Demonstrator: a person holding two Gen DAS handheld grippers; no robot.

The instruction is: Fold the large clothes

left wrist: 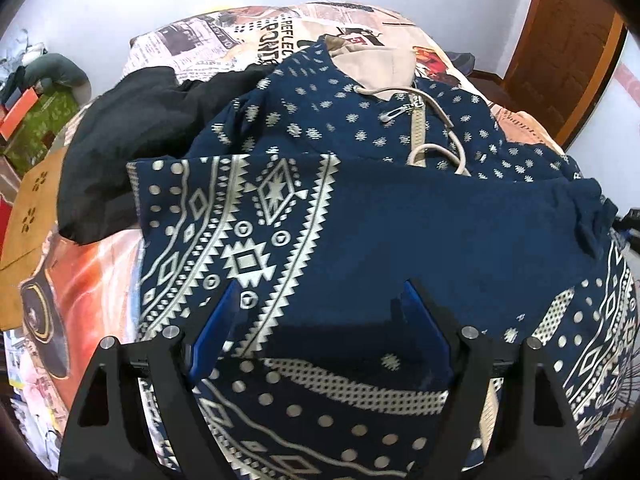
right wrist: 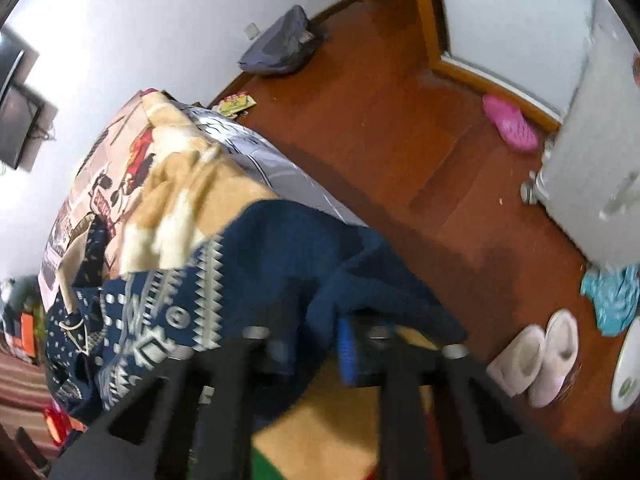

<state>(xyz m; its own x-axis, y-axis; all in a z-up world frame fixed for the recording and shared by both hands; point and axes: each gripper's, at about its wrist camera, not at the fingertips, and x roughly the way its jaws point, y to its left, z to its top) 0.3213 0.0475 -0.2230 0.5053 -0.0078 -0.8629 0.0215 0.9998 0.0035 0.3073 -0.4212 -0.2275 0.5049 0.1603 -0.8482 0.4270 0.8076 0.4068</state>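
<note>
A large navy hoodie [left wrist: 400,216] with white patterns, a beige hood lining and a zipper lies on the bed, one part folded across its chest. My left gripper [left wrist: 320,312] hovers open over the hoodie's lower half, blue pads apart, nothing between them. In the blurred right wrist view, my right gripper [right wrist: 316,344] has dark blue hoodie fabric [right wrist: 304,264] draped between and over its fingers at the bed's edge; its left pad is hidden by the cloth, so its state is unclear.
A black garment [left wrist: 132,136] lies on the bed left of the hoodie. The printed bedsheet [left wrist: 224,40] covers the bed. Slippers [right wrist: 536,356], a pink shoe [right wrist: 510,124], a teal cloth [right wrist: 612,296] and a grey bag [right wrist: 280,44] lie on the wooden floor.
</note>
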